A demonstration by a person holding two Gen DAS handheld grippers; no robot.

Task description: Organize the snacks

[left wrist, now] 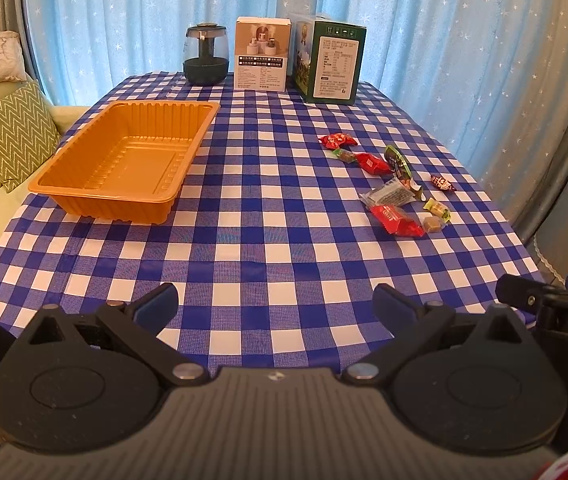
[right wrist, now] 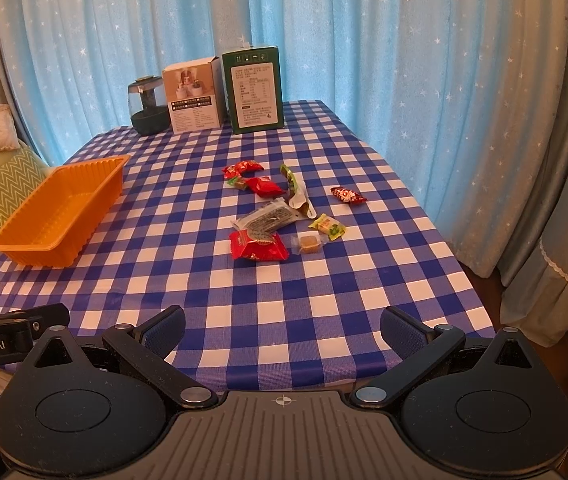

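Note:
An empty orange plastic tray (left wrist: 84, 190) (right wrist: 12, 246) sits on the left of the checked table. Several wrapped snacks lie loose on the right: a big red packet (left wrist: 395, 220) (right wrist: 258, 246), a clear packet (left wrist: 387, 194) (right wrist: 268, 216), a small brown candy (left wrist: 432, 225) (right wrist: 309, 243), a yellow-green candy (left wrist: 437, 209) (right wrist: 328, 227), a dark red candy (left wrist: 442, 183) (right wrist: 347, 194) and more red ones (left wrist: 337, 141) (right wrist: 242, 168) behind. My left gripper (left wrist: 276, 304) and right gripper (right wrist: 282, 326) are open and empty above the table's near edge, well short of everything.
At the table's far edge stand a dark glass jar (left wrist: 206, 56) (right wrist: 148, 106), a white box (left wrist: 262, 54) (right wrist: 194, 96) and a green box (left wrist: 331, 64) (right wrist: 254, 90). Blue curtains hang behind. A sofa with a zigzag cushion (left wrist: 8, 136) is on the left.

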